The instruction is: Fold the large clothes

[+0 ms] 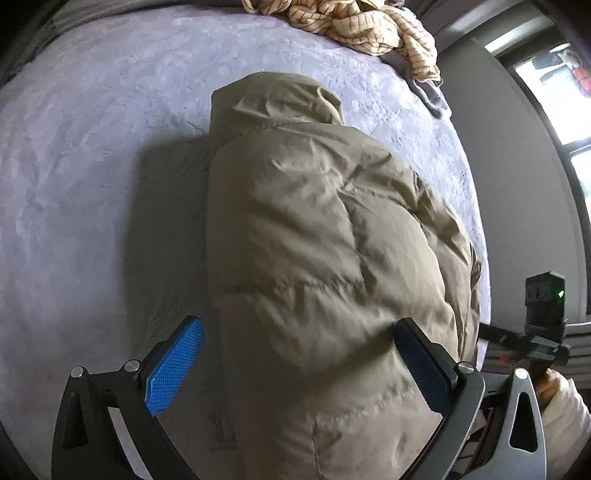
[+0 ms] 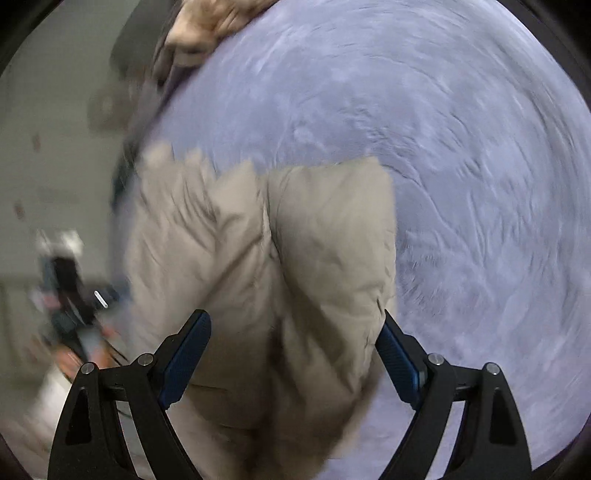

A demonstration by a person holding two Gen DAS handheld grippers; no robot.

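A khaki puffer jacket (image 1: pixel 325 229) lies folded into a long bundle on the lavender bedspread (image 1: pixel 92 166), its hood at the far end. My left gripper (image 1: pixel 301 356) hangs open over the bundle's near end. Its left pad (image 1: pixel 173 369) is over the bedspread beside the jacket and its right pad (image 1: pixel 424 369) is over the jacket's fabric. The right wrist view is blurred. There my right gripper (image 2: pixel 295 356) stands wide open above the jacket (image 2: pixel 295 258), which spans the gap between the fingers. I see no pad pressing on the fabric.
A crumpled cream striped cloth (image 1: pixel 369 26) and a grey cloth (image 1: pixel 432 96) lie at the bed's far edge. A window (image 1: pixel 554 92) and grey wall lie past the bed's right side. The other gripper (image 1: pixel 543 328) shows at the right edge.
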